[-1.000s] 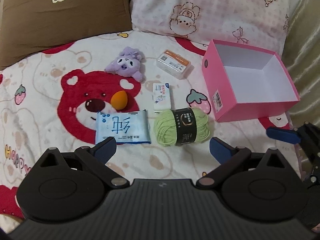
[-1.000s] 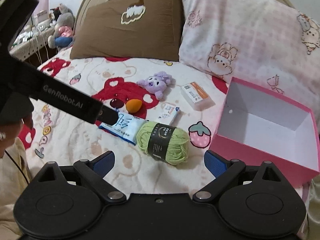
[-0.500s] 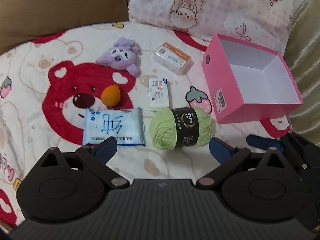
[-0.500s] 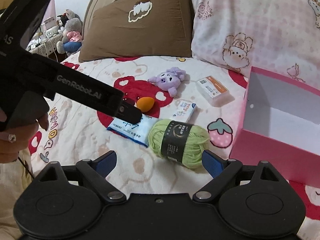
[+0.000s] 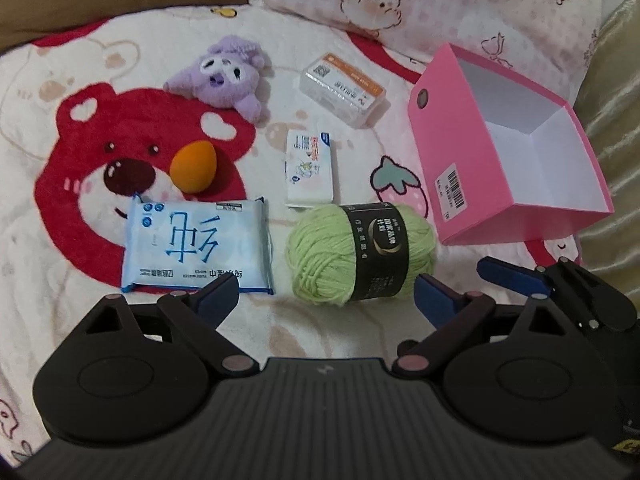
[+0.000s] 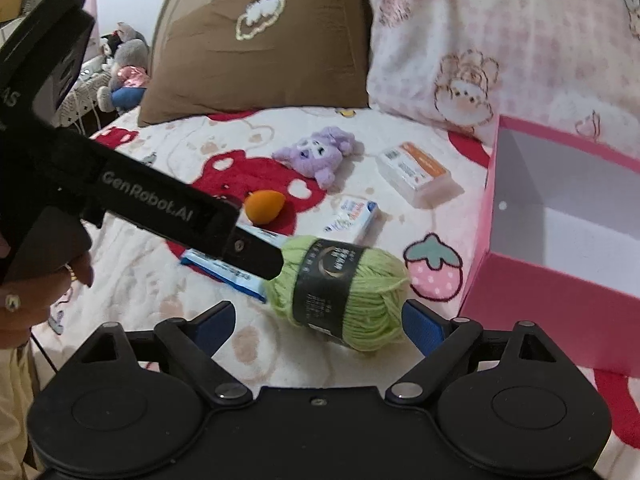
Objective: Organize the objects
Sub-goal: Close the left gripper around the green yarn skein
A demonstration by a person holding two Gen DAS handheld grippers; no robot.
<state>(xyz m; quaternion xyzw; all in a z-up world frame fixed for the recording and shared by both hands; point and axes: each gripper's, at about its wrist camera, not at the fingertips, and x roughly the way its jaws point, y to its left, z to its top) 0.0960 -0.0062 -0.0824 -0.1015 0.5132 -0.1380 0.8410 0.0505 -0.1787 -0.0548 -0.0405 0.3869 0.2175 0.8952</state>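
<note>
Here both tools hover with jaws spread wide and empty. The right gripper (image 6: 318, 316) points at the ball of light green yarn with a black paper band (image 6: 340, 286), which lies just beyond its blue fingertips (image 6: 420, 322), probably the first pick. The left gripper (image 5: 326, 294) faces the same yarn and the pale blue wipes packet (image 5: 196, 246) to its left. The open pink cardboard box (image 5: 452, 152) waits at the right, likely the destination.
</note>
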